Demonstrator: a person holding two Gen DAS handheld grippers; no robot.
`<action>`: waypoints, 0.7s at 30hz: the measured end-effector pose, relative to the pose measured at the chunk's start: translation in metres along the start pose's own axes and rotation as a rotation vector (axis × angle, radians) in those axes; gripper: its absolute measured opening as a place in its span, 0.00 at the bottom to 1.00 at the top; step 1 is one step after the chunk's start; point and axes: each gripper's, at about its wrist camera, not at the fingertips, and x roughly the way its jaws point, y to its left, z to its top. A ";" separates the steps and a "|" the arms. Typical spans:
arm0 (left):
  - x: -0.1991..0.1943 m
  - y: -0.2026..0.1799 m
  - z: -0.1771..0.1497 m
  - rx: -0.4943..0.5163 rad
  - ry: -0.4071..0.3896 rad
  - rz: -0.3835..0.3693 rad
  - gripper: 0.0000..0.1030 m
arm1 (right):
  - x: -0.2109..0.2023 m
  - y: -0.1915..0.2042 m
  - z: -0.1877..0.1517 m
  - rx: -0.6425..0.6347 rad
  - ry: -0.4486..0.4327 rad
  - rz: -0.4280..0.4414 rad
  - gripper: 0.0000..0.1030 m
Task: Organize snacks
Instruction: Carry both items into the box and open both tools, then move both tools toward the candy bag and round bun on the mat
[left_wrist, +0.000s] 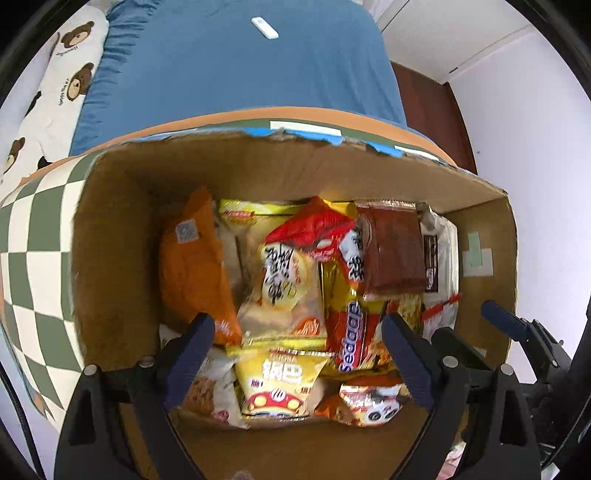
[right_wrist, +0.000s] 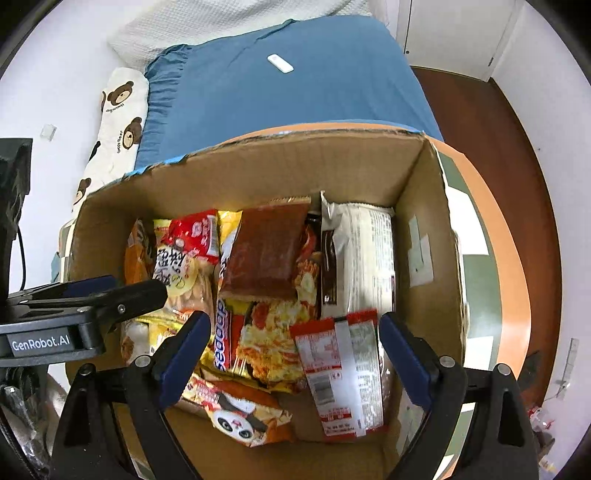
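Note:
An open cardboard box holds several snack packets. Among them are an orange bag, a yellow packet, a brown packet, a red-and-white packet and a panda packet. My left gripper is open and empty above the packets at the box's near side. My right gripper is open and empty above the box, with the red-and-white packet between its fingers' line of sight. The left gripper also shows in the right wrist view, at the left.
The box stands on a green-and-white checked cloth with an orange rim. Behind it is a bed with a blue sheet, a bear-print pillow and a white remote. Dark wood floor lies to the right.

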 end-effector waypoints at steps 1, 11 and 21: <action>-0.005 0.001 -0.008 0.004 -0.022 0.006 0.90 | -0.004 0.000 -0.006 -0.003 -0.010 -0.003 0.92; -0.061 0.006 -0.093 0.049 -0.291 0.117 0.90 | -0.049 0.011 -0.054 -0.052 -0.167 -0.051 0.92; -0.100 -0.001 -0.150 0.077 -0.480 0.187 0.90 | -0.104 0.028 -0.110 -0.105 -0.325 -0.069 0.92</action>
